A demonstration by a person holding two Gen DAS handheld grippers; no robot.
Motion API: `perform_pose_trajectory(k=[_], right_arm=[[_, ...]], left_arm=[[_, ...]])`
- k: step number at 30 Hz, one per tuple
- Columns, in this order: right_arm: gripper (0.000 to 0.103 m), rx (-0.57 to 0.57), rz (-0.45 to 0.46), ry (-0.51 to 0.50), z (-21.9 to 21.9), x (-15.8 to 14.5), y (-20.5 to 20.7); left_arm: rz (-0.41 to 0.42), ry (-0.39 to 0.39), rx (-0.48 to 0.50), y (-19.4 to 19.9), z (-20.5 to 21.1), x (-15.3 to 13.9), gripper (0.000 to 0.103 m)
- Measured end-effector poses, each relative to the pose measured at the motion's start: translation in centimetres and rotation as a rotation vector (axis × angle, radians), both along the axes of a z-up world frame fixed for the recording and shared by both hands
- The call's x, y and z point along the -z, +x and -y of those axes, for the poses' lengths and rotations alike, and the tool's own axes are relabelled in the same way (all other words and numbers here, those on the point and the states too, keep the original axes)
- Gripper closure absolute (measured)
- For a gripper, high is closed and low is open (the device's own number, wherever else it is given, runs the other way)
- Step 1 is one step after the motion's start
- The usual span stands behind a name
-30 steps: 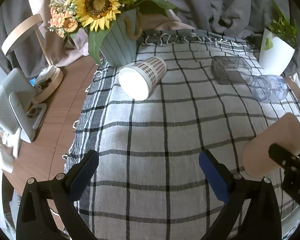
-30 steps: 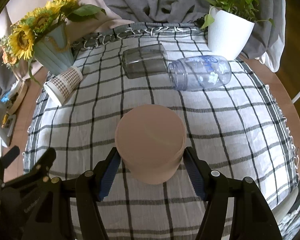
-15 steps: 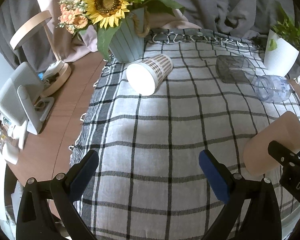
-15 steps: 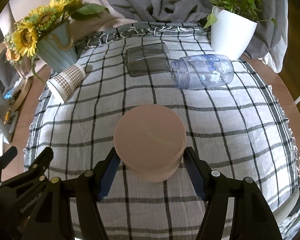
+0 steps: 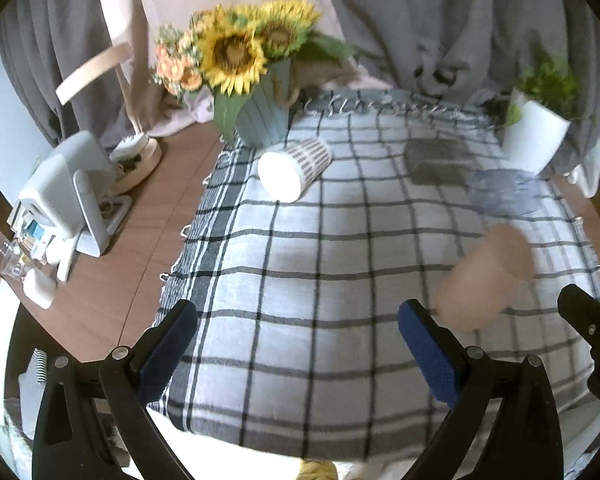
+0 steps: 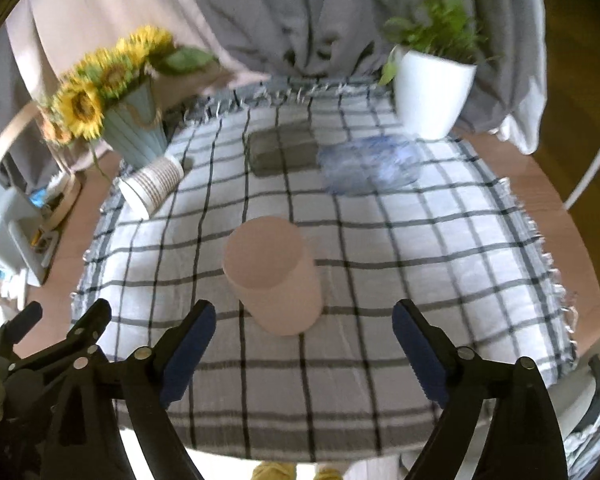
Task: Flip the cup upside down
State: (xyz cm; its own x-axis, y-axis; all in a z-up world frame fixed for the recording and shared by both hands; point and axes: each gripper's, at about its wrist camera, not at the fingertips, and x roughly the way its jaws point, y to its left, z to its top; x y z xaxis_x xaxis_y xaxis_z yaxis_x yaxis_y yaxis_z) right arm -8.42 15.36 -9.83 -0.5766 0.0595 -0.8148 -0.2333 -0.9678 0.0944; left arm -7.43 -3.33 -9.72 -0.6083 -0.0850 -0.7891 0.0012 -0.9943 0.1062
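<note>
Right wrist view, item one: pink cup (image 6: pixel 274 276), standing with its closed base up on the checked tablecloth (image 6: pixel 440 264), near the middle of the cloth. It sits just ahead of my right gripper (image 6: pixel 300 332), whose blue-padded fingers (image 6: pixel 188 344) are spread wide to either side of it and touch nothing. In the left wrist view the same cup (image 5: pixel 486 276) appears blurred at the right, beyond my left gripper (image 5: pixel 296 336), which likewise hangs with fingers (image 5: pixel 430 354) wide apart and nothing between them, low over the near part of the cloth (image 5: pixel 320 264).

Item two: patterned paper cup (image 6: pixel 152 184), lying on its side near the cloth's left edge, white end toward the camera; also seen in the left wrist view (image 5: pixel 294 168). Just behind it stands a pale blue ribbed vase (image 6: pixel 134 132) of sunflowers (image 6: pixel 80 108).

Item three: dark tinted glass (image 6: pixel 282 152), on its side toward the far edge. Just beside it to the right lies a clear bluish jar (image 6: pixel 370 164), also on its side, blurred; whether the two touch I cannot tell.

Item four: white planter (image 6: pixel 432 96) with a green plant, upright at the far right corner of the cloth.

Item five: grey drapery (image 6: pixel 320 12) behind the table. A wooden tabletop (image 5: pixel 128 248) shows left of the cloth, bearing a small white device (image 5: pixel 66 196) on a stand.
</note>
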Motion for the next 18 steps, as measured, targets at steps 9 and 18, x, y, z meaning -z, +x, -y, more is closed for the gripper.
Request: perform_pose_trajectory(k=[9, 18], right_arm=[[0.009, -0.003, -0.158, 0.04, -1.1, -6.7, 7.0], [0.009, -0.038, -0.251, 0.043, -0.8, -9.8, 12.6]], left_arm=[[-0.084, 0.045, 0.033, 5.9, -1.2, -4.8, 0.001], [-0.194, 0.039, 0.026, 11.1, -1.2, -8.5, 0.001]])
